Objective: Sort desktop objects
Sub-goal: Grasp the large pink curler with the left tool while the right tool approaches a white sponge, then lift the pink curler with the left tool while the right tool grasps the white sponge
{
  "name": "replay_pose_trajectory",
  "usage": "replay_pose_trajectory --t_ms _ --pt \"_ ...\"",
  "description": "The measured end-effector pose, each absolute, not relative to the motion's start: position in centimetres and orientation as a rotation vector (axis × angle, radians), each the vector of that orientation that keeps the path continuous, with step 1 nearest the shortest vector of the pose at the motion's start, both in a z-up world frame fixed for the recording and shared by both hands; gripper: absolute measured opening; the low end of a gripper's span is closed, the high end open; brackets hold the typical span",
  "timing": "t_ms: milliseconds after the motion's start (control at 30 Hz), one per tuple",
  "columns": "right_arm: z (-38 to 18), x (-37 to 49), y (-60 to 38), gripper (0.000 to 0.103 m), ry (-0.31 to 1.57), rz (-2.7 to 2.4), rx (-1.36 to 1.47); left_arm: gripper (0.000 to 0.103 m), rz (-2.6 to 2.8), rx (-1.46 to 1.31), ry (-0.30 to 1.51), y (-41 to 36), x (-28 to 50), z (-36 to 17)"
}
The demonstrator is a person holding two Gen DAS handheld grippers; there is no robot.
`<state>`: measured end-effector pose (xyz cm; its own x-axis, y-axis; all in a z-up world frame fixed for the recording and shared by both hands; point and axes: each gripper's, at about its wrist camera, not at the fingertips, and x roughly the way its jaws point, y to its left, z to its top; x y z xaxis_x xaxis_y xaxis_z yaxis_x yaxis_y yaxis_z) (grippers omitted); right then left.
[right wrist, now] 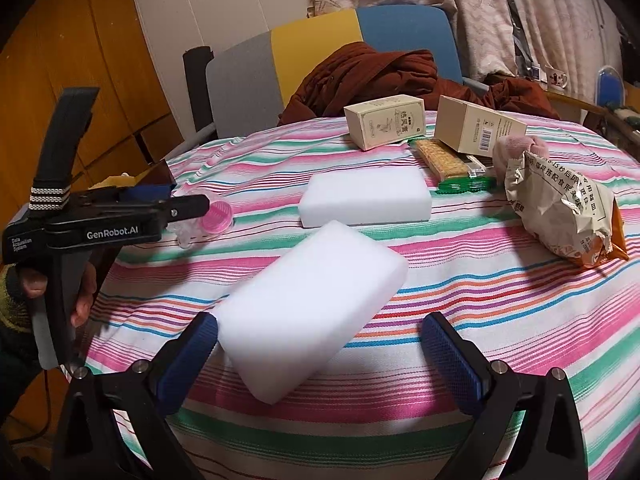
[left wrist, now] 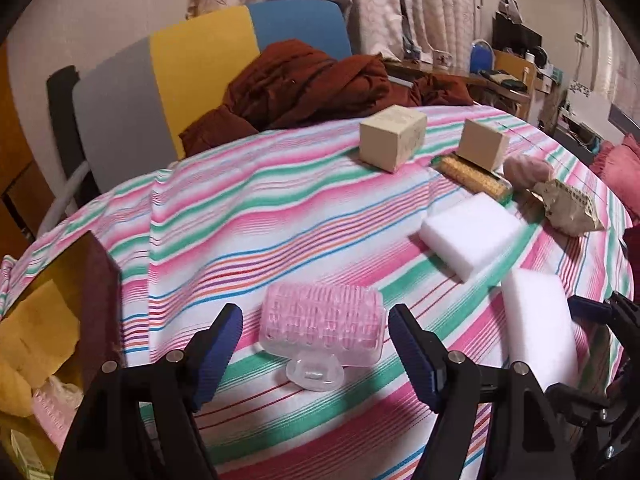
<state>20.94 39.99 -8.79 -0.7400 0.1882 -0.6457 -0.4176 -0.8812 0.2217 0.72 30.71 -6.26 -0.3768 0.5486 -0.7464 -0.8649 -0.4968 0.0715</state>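
A round table under a pink, green and white striped cloth (right wrist: 460,292) carries everything here, with a grey, yellow and blue chair (left wrist: 192,60) behind its far edge and a crumpled rust-brown garment (left wrist: 304,80) heaped against that edge. Off the table's left edge stands a dark-walled box holding yellow cloth (left wrist: 48,320). Toward the near edge lies a white foam block (right wrist: 308,316), tilted, its near end between the fingers of the right gripper (right wrist: 320,356); the jaws stand wide, one pad just at the block's left corner, the other well clear. A second white foam block (right wrist: 366,198) lies flat nearer the middle. At the right edge sits a crumpled paper snack bag (right wrist: 560,216), with a pink knitted bundle (right wrist: 520,148) just behind it. Near the far edge are two beige cardboard boxes (right wrist: 384,122), one leaning on a green-edged packet of yellow biscuits (right wrist: 444,160). By the left edge rests a clear plastic brush with pink bristles (left wrist: 322,328), lying on the cloth between the fingers of the left gripper (left wrist: 316,356), which is released, its pads apart from the brush on both sides. A hand (right wrist: 84,300) grips that tool's handle.
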Motion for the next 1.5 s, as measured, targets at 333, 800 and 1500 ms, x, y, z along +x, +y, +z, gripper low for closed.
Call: replay_pose_trajectory --t_ms 333,800,1500 --pt "-8.9 21.0 40.0 0.103 0.509 2.622 -0.905 0.077 1.951 -0.878 0.558 31.3 -0.3 -7.3" --pt "-8.3 21.5 39.9 0.103 0.523 2.591 -0.902 0.065 2.044 -0.947 0.529 29.6 0.6 -7.8" --pt "-7.8 23.4 40.1 0.084 0.346 2.349 -0.888 0.066 2.139 -0.985 0.463 25.5 3.8 -8.1"
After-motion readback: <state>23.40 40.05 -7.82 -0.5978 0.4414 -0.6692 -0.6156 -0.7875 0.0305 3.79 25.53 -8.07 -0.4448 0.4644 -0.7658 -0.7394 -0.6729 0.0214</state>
